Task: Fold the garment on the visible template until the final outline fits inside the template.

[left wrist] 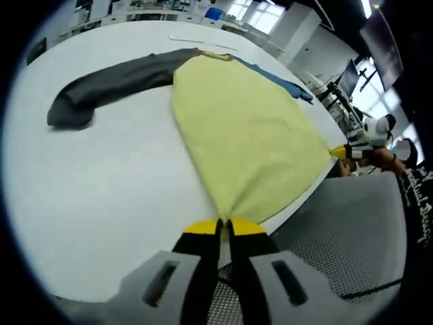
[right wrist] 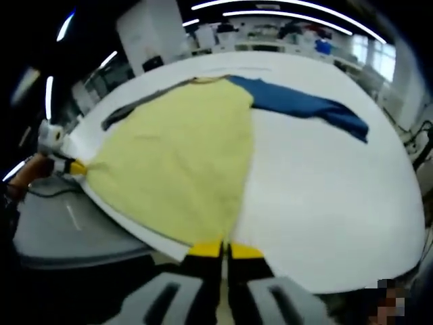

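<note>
Garment point(left wrist: 250, 135): one, hem pinched by two grippers, left point(left wrist: 225, 227), right point(right wrist: 224, 249).

Garment point(left wrist: 247, 135): plain pale yellow body, one sleeve point(left wrist: 108, 84) dark grey, other sleeve point(right wrist: 304, 105) blue, no pattern. Table point(left wrist: 101, 196) plain white. Left tool point(left wrist: 224, 229): yellow tips, black jaws, grey body. Right tool point(right wrist: 224, 252): same yellow tips, black jaws. Chair seat point(left wrist: 352, 230) grey mesh.

The garment point(left wrist: 247, 139) lies flat on the white table point(left wrist: 101, 183): yellow body, grey sleeve point(left wrist: 111, 84) spread left, blue sleeve point(right wrist: 304, 105) right, hem at the near edge.
</note>
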